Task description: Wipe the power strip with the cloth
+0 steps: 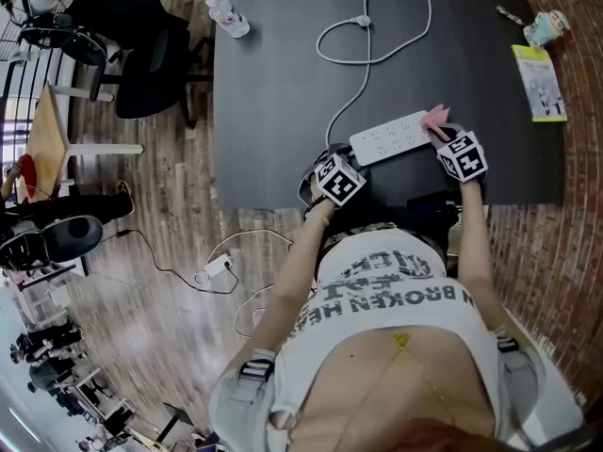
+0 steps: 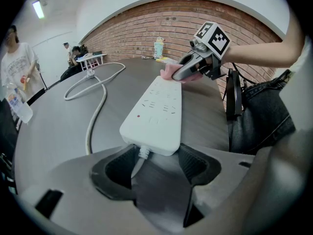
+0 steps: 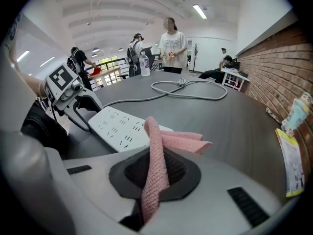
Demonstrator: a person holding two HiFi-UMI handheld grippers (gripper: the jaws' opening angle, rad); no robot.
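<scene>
With right claw (image 3: 156, 174) pinched tight on the pink cloth (image 3: 182, 141), presses it to the white power strip's (image 1: 391, 137) far end; clasps its cord end between left claw's (image 2: 155, 159) wide-set jaws, on the dark table (image 1: 283, 83).

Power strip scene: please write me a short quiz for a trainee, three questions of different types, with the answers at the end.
1. True or false: the right gripper is shut on the pink cloth.
2. Which part of the power strip sits between the jaws of the left gripper?
A. the end where the cable comes out
B. the end far from the cable
C. no part, the jaws stand away from it
3. In the head view, what stands near the far left corner of the table?

Key: 1 true; 2 A; 3 a water bottle.
</scene>
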